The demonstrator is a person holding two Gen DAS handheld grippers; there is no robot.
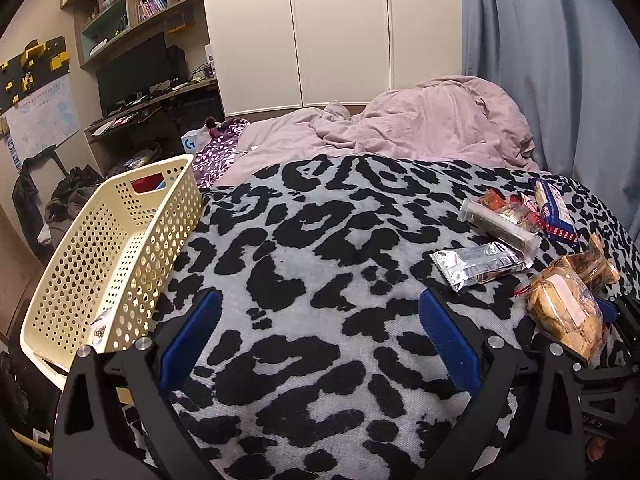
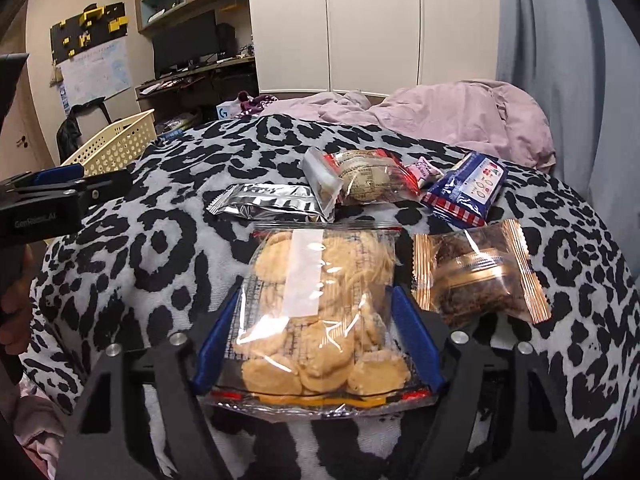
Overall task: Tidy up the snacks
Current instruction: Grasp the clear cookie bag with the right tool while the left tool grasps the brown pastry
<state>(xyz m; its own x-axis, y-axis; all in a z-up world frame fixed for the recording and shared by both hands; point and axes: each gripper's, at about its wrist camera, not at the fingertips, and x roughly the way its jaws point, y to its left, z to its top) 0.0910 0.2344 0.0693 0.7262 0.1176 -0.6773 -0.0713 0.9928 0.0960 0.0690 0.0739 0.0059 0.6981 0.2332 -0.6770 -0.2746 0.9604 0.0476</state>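
Right gripper clamped on clear cookie bag, above leopard blanket.
Left gripper spread wide, empty; cream basket just left of it.

We are in a home bedroom; a bed under a leopard-print blanket lies beneath our claws; a rumpled pink duvet sits ahead of them; a white wardrobe stands beyond; a desk with monitor and bookshelves fills the far left.
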